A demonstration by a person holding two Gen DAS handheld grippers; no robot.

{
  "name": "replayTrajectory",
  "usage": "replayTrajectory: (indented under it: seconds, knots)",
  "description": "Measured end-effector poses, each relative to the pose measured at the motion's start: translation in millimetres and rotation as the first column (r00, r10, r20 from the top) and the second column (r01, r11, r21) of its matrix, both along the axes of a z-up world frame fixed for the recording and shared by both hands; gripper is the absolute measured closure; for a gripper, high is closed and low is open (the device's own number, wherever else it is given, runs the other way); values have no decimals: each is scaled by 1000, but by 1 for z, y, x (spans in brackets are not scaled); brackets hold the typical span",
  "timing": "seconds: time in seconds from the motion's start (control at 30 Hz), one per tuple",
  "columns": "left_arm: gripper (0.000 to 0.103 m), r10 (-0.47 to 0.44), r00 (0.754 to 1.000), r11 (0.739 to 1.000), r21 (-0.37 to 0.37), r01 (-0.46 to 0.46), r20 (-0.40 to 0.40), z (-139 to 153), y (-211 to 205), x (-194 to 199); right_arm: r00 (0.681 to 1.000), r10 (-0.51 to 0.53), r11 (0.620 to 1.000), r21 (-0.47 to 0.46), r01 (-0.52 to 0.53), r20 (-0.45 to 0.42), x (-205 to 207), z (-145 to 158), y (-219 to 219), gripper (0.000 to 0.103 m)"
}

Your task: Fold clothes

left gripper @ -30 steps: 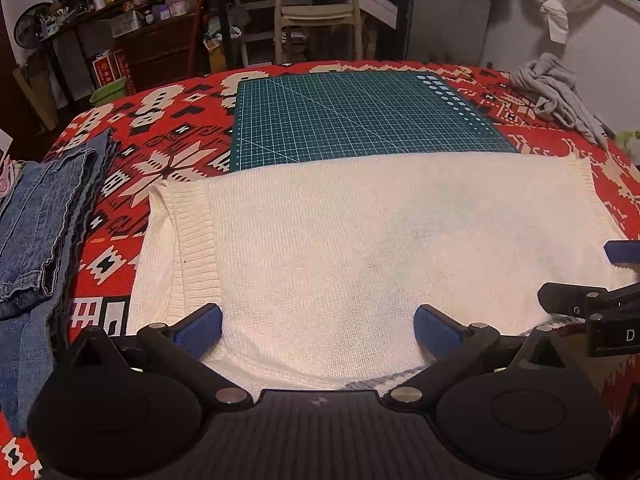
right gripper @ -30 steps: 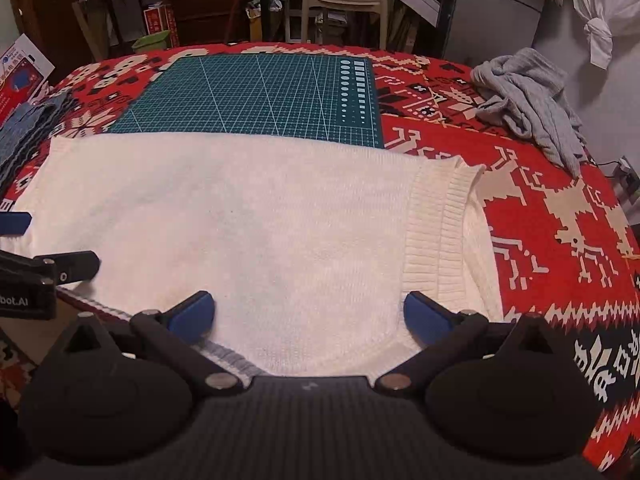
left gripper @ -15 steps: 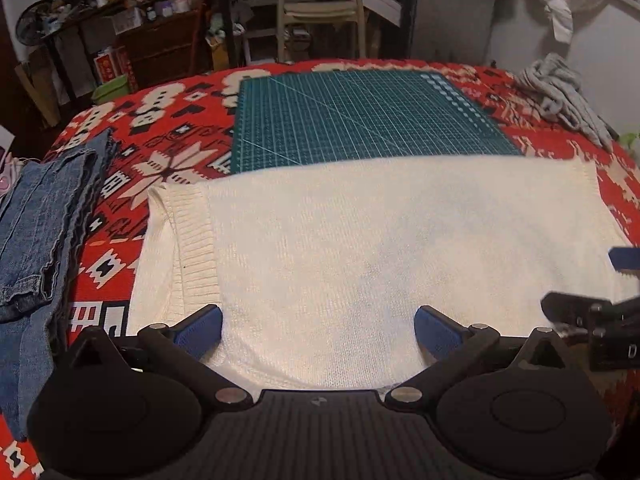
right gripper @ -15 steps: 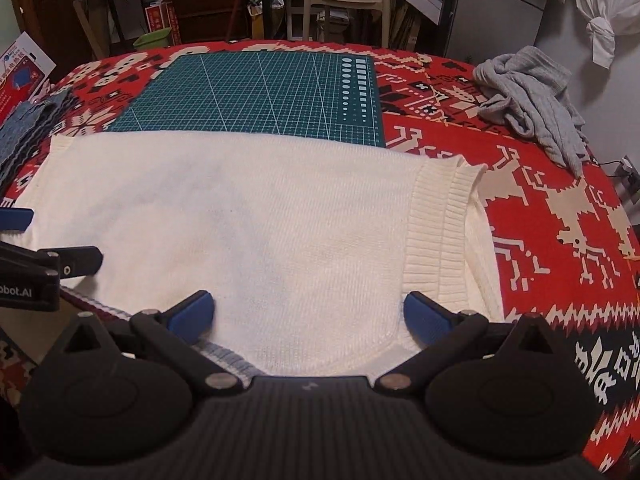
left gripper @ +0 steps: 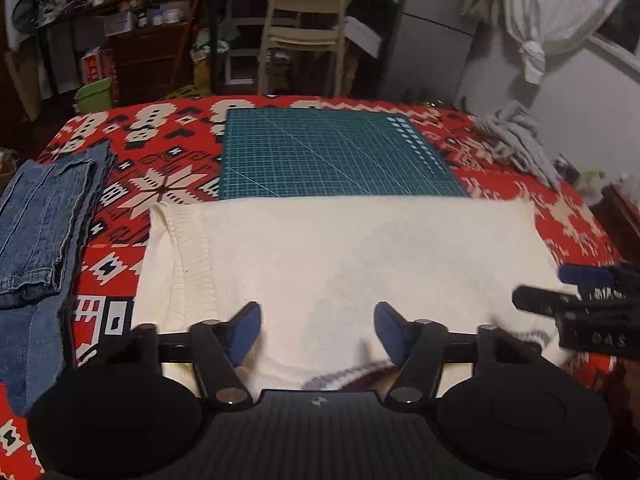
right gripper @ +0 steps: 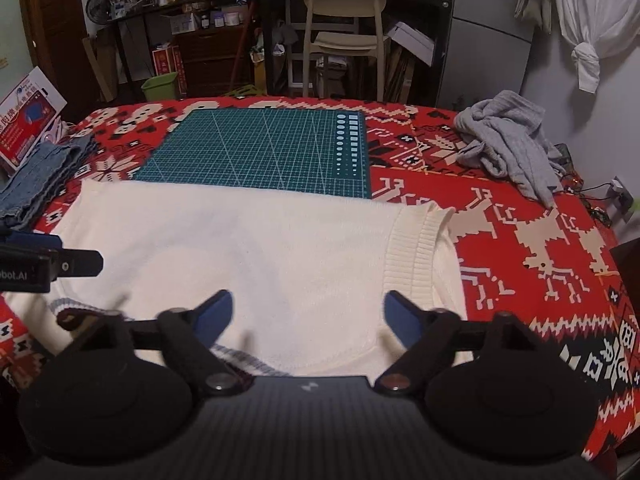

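Jeans (left gripper: 38, 236) lie left of the cream sweater (left gripper: 340, 256) spread across the red patterned cloth (right gripper: 532, 240) and overlapping the green cutting mat (left gripper: 320, 152), grey garment (right gripper: 508, 140) far right, while left gripper (left gripper: 318, 330) and right gripper (right gripper: 308, 316), wider a second ago, are closing over its near edge, gripping nothing yet.

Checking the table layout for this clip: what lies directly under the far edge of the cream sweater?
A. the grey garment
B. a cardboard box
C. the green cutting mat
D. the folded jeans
C: the cream sweater's far edge overlaps the near edge of the green cutting mat; the jeans and grey garment lie apart at the sides.
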State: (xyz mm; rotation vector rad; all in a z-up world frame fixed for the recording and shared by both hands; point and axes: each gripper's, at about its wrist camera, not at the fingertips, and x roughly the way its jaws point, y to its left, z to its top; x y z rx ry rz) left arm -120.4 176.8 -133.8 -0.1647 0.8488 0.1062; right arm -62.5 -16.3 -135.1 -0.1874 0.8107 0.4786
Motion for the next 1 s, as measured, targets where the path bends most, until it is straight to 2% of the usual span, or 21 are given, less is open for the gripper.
replayTrajectory:
  seconds: [0.03,0.07,0.1,0.13,0.17,0.2,0.33,0.57,0.83,1.0]
  knots:
    - [67,-9,1000,1000,-1,9,-14,-4,-1,-1,1000,1,1000,6,-1,-11,-2,-1,0,36]
    - [73,-16,999,1000,-4,16,-31,-8,0,-2,1000,5,1000,8,-5,-23,-4,-3,1,53]
    - [83,-24,999,1000,-8,23,-48,-12,0,-2,999,10,1000,5,-10,-39,-5,-6,2,70]
    - [88,-31,997,999,-11,31,-65,-16,0,-3,998,12,1000,3,-12,-62,-6,-11,3,75]
    - [88,-37,997,999,-11,36,-72,-18,0,-5,996,14,1000,1,-14,-84,-7,-15,4,84]
    - [87,-42,996,999,-10,41,-76,-19,1,-7,994,18,1000,5,-18,-107,-8,-18,4,88]
    - [88,-52,995,999,-9,52,-79,-22,6,-16,992,46,999,3,-46,-121,-23,-25,0,88]
    - [87,-66,995,997,41,69,-72,-18,1,-27,992,71,997,-13,-73,-107,-36,-24,-9,87]
    - [82,20,999,998,54,-18,-38,-8,24,-36,997,30,999,15,-29,-64,-27,-9,-30,86]
    - [82,64,995,996,64,-58,-82,-21,40,-35,997,3,1000,7,-2,-77,-9,-17,-39,87]
